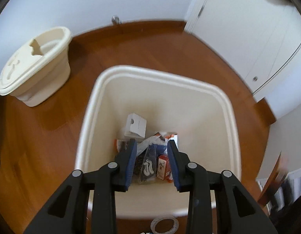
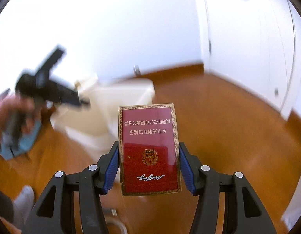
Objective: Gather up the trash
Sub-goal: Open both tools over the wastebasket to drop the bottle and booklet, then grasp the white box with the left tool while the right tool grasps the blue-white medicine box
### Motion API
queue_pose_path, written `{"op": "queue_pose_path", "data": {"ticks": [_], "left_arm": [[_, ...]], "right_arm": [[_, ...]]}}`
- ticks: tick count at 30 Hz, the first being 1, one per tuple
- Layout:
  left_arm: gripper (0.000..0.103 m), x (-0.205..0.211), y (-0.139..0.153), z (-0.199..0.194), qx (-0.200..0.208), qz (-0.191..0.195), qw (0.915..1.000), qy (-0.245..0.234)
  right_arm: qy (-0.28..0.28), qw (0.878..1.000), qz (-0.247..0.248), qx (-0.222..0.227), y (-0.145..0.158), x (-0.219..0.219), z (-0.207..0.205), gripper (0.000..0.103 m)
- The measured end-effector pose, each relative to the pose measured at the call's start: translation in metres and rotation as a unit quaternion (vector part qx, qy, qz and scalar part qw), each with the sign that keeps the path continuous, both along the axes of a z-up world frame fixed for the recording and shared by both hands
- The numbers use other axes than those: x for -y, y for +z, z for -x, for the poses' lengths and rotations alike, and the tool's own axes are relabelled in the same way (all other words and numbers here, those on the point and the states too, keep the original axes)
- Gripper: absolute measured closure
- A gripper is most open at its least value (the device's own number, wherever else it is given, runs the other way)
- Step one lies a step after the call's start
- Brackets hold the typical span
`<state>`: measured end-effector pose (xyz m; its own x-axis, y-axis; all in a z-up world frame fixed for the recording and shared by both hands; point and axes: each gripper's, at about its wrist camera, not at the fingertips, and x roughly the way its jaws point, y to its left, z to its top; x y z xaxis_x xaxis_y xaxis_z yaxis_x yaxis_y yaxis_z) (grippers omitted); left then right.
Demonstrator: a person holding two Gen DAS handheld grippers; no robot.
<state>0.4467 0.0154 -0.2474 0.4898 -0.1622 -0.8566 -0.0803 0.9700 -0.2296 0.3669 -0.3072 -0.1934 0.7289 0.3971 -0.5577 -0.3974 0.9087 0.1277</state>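
My left gripper [image 1: 152, 146] is open and empty, held over the cream trash bin [image 1: 95, 105]. At the bin's bottom lie a white carton [image 1: 136, 125], a small red box [image 1: 163, 167], a dark bag [image 1: 149, 163] and other wrappers. My right gripper [image 2: 148, 148] is shut on a red cigarette pack [image 2: 148, 150] with gold trim and holds it upright above the floor. The bin [image 2: 115, 105] shows blurred behind the pack in the right wrist view, with the left gripper [image 2: 51, 89] over it.
The bin's lid section [image 1: 35, 64] stands on the wooden floor at the left. A tape roll [image 1: 164, 224] lies on the floor by the bin's near edge. White cabinet doors [image 1: 248, 39] stand at the right. A blue cloth [image 2: 23, 142] lies on the floor at left.
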Motion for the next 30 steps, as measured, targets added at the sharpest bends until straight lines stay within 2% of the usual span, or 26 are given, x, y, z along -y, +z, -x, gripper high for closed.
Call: {"op": "queue_pose_path", "data": {"ticks": [2, 4, 7, 9, 10, 12, 13, 16, 19, 22, 25, 30], "left_arm": [[0.072, -0.002, 0.008, 0.023, 0.025, 0.003, 0.9997, 0.006], [0.072, -0.013, 0.012, 0.048, 0.028, 0.004, 0.9995, 0.017], [0.072, -0.016, 0.004, 0.079, 0.016, 0.001, 0.9995, 0.029], [0.072, -0.021, -0.003, 0.104, 0.003, 0.003, 0.9992, 0.04], [0.069, -0.022, -0.009, 0.116, -0.006, 0.002, 0.999, 0.045], [0.036, -0.019, -0.023, 0.132, -0.02, -0.008, 0.9986, 0.049], [0.012, -0.018, -0.034, 0.138, -0.034, -0.017, 0.9982, 0.047], [0.002, -0.019, -0.073, 0.151, -0.091, -0.017, 0.9946, 0.047], [0.0, -0.019, -0.114, 0.158, -0.147, -0.035, 0.9878, 0.036], [0.0, -0.019, -0.141, 0.17, -0.19, -0.068, 0.979, 0.029], [0.0, -0.015, -0.16, 0.178, -0.221, -0.099, 0.97, 0.016], [0.0, -0.007, -0.181, 0.191, -0.243, -0.133, 0.9608, -0.006]], "right_arm": [[0.013, 0.999, 0.001, 0.03, 0.032, -0.014, -0.009, 0.044], [0.033, 0.998, 0.002, 0.048, 0.053, -0.029, -0.018, 0.044], [0.055, 0.998, 0.006, 0.042, 0.066, -0.047, -0.035, 0.044], [0.077, 0.997, 0.02, 0.018, 0.064, -0.071, -0.049, 0.044], [0.085, 0.996, 0.029, 0.01, 0.061, -0.08, -0.056, 0.044], [0.107, 0.992, 0.065, -0.019, 0.046, -0.107, -0.077, 0.044], [0.111, 0.991, 0.073, -0.034, 0.041, -0.118, -0.095, 0.044], [0.116, 0.987, 0.081, -0.081, 0.014, -0.14, -0.113, 0.044], [0.127, 0.975, 0.125, -0.131, -0.017, -0.155, -0.118, 0.044], [0.141, 0.963, 0.171, -0.154, -0.04, -0.168, -0.121, 0.043], [0.148, 0.956, 0.188, -0.167, -0.053, -0.175, -0.123, 0.043], [0.16, 0.948, 0.206, -0.184, -0.061, -0.195, -0.129, 0.043]]}}
